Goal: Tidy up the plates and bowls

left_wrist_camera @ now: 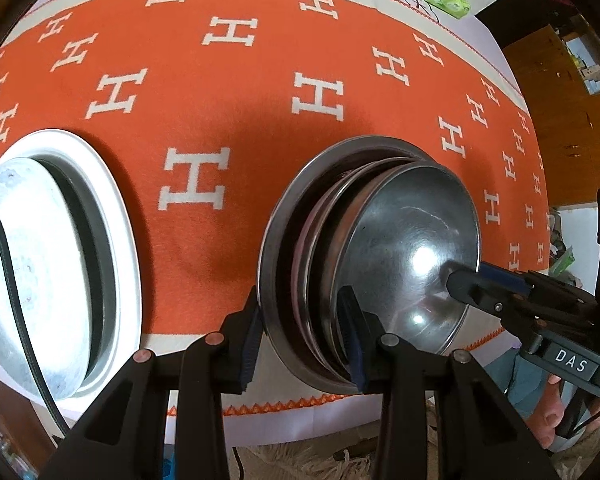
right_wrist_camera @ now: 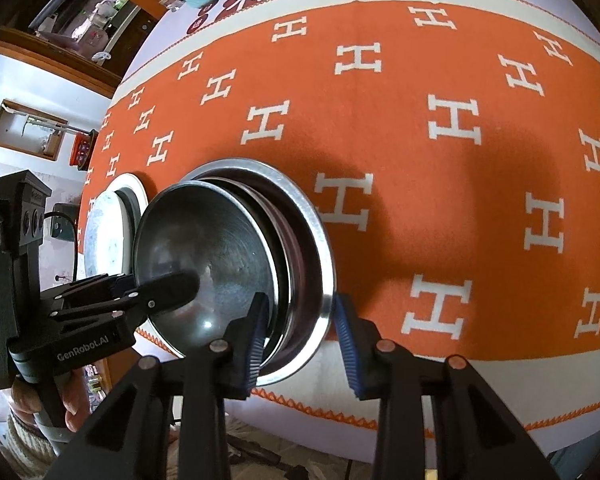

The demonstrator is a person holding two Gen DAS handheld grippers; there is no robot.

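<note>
While our left gripper (left_wrist_camera: 302, 344) and right gripper (right_wrist_camera: 302, 344) both pinch the steel stack (left_wrist_camera: 372, 248), the white plate (left_wrist_camera: 40, 272) sits apart unsorted.

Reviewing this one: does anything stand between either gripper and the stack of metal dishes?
Nothing visible does. The left gripper already straddles one side of the rim of the stack of metal dishes, and the right gripper straddles the opposite side. Only bare orange cloth lies between the stack and the white plate.

Two close, steep-down wrist views, apparently opposite sides, sharing stacked steel dishes (left_wrist_camera: 380, 240).
</note>
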